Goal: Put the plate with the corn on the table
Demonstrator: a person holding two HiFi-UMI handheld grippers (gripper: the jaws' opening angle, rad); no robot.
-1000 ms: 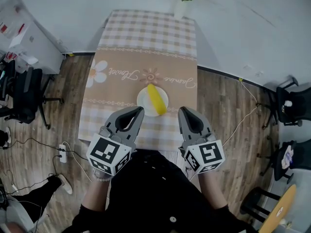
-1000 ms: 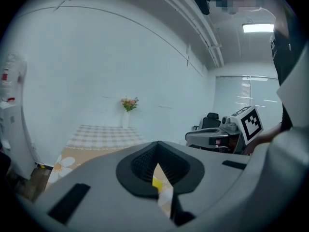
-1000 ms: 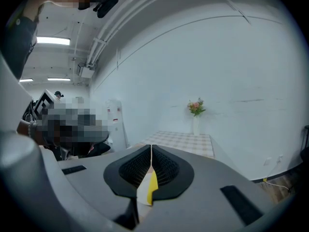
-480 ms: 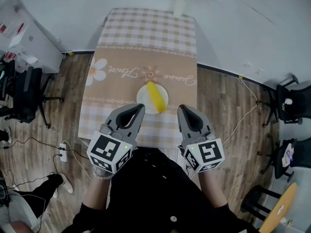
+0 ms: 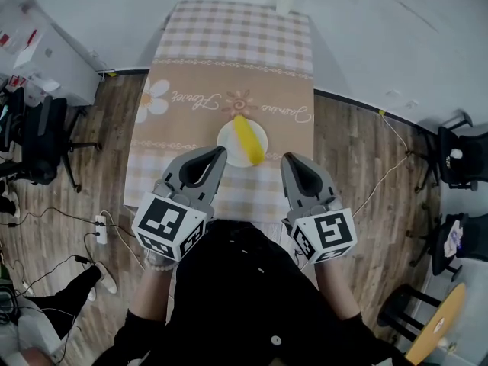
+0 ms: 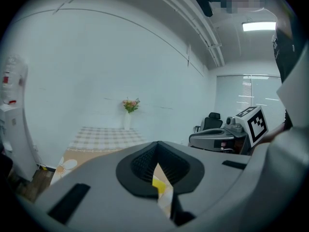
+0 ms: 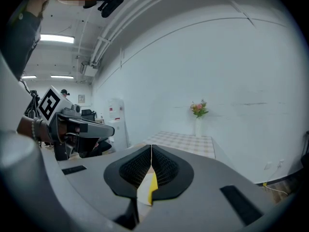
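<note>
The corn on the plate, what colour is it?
Yellow. The corn lies on a white plate, seen best in the head view.

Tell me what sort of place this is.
Probably an office or lab staged as a dining corner: a cloth-covered table with a flower vase, black office chairs at the side, and a power strip with cables on the wood floor.

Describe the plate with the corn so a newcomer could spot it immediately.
Find the long table under its checked and tan cloth. Near its close end sits a round white plate. It is the only dish there, with a yellow corn cob across it.
</note>
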